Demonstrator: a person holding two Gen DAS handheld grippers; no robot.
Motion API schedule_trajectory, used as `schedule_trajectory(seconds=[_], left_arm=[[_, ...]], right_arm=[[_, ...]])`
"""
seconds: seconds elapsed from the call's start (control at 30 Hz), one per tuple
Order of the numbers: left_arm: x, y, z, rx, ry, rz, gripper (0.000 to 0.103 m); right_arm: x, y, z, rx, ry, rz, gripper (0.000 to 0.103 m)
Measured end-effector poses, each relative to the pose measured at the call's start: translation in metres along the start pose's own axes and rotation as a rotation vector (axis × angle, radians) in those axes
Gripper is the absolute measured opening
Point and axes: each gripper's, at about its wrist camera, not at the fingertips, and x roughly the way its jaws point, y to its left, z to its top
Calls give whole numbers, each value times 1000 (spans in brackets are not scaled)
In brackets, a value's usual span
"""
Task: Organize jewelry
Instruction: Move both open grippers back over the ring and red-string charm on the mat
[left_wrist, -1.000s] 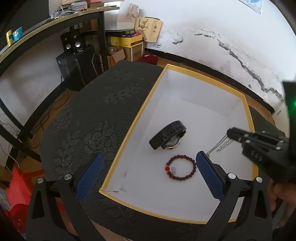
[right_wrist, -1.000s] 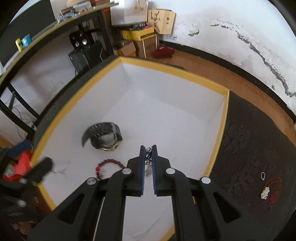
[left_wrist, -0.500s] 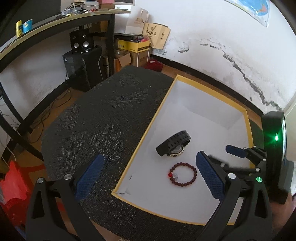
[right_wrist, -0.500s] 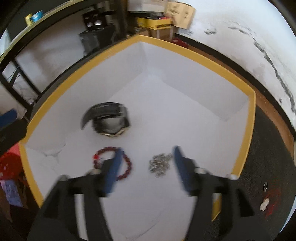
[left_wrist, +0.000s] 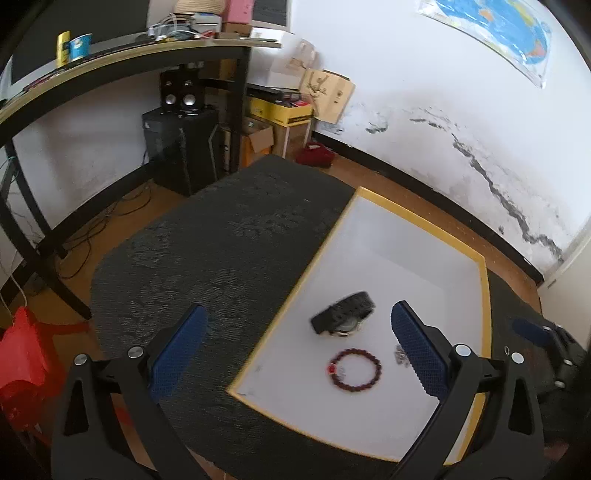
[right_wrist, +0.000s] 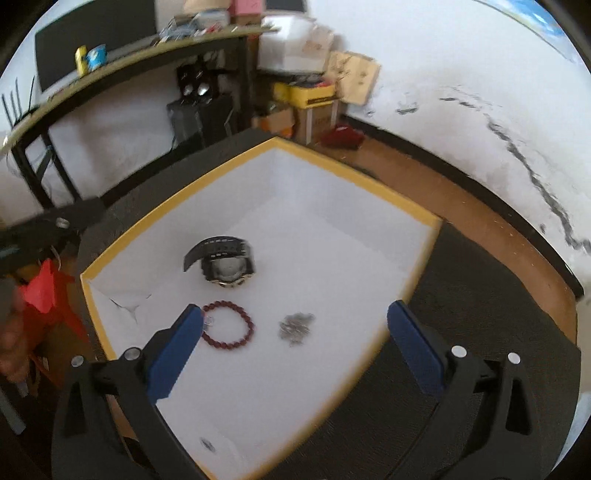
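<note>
The left hand-held gripper (left_wrist: 297, 338) has its blue pads spread wide with nothing between them; in its own view one pad hangs over the dark patterned surface (left_wrist: 221, 251) and the other over the white box with a yellow rim (left_wrist: 417, 218). That box sits on the surface, its floor bare white.

Inside the box, going left to right in the right wrist view, a black watch (right_wrist: 221, 264) lies on its side toward the left wall, strap curled above the face. In front of it lies a dark red bead bracelet (right_wrist: 231, 328), a closed ring flat on the floor, partly hidden behind the tip of the right gripper's left pad. Just beside the bracelet, apart from it, a small heap of silver chain (right_wrist: 295, 326) rests on the floor, somewhat blurred.

The right hand-held gripper (right_wrist: 293, 341) is above the box, and its jaws are opening, already spread wide; the bracelet and chain show in the gap between the pads, but the pads touch neither.

In the left wrist view, a small ring (left_wrist: 507, 349) lies on the dark surface past the box's right rim.
</note>
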Motion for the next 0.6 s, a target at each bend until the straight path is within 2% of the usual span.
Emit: schedule_trajectory(seconds=[0.2,0.33,0.6], left_arm=[[1,-57,-10,89,-5,-47,97],[1,-114,-23,169,7,-104,97],[5,-236,-56,322,46,-224,98]], right_arm=[[-54,-65,-51,124,-42,-124,96],[-74,-111,-84,189,-18,-218,97],[-111,-191,-148,345,14,-313,96]])
